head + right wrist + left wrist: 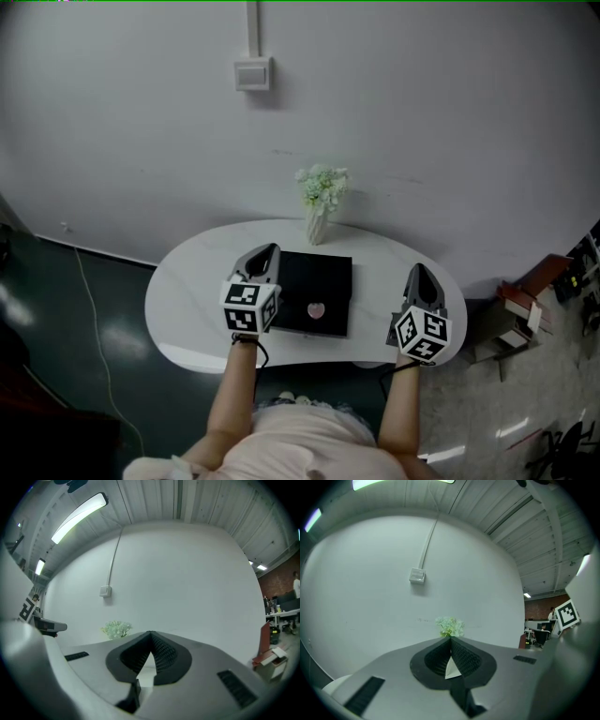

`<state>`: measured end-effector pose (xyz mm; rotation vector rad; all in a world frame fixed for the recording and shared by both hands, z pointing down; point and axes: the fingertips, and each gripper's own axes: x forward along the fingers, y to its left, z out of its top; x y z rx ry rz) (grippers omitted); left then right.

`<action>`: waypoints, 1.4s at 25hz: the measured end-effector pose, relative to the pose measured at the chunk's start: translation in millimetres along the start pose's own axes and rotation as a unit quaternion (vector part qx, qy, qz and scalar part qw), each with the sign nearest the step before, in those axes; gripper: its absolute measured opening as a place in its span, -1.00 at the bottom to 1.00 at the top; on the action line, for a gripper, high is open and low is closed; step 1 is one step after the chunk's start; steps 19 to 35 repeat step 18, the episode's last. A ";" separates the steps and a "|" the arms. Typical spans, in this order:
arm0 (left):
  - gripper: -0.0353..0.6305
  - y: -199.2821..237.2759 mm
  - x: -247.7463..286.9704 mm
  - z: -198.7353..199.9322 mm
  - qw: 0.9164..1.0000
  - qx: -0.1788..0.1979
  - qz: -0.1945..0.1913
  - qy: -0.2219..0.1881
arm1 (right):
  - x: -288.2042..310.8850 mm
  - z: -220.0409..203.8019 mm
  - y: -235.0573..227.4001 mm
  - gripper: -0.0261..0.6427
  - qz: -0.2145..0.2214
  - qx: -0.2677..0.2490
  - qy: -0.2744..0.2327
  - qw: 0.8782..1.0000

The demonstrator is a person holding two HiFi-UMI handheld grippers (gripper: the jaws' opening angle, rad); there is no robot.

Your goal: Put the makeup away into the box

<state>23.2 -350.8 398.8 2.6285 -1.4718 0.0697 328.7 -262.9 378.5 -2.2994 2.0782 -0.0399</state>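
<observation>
A flat black box (317, 281) lies closed on the white oval table (187, 291), with a small pink heart-shaped piece (316, 309) near its front edge. My left gripper (265, 251) hovers over the box's left edge, jaws together with nothing between them. My right gripper (418, 272) hangs above the table to the right of the box, also shut and empty. In the left gripper view the left gripper (451, 639) points level at the wall. The right gripper (151, 633) in its own view does the same. No loose makeup shows in any view.
A vase of pale green flowers (320, 202) stands at the table's back edge, behind the box. A wall switch (253, 73) sits above it. Cartons and books (523, 307) lie on the floor at the right. A thin cable (94, 319) runs over the dark floor at the left.
</observation>
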 end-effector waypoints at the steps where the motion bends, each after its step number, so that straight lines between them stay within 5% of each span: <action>1: -0.82 0.3 -0.5 -0.2 1.000 0.000 0.000 -0.001 | 0.0 -0.5 0.4 -0.87 0.001 0.000 0.001 1.000; 35: -0.82 1.2 -5.9 -5.4 1.000 -0.001 0.007 0.004 | -1.4 -17.0 -5.6 -0.87 0.001 -0.004 0.027 1.000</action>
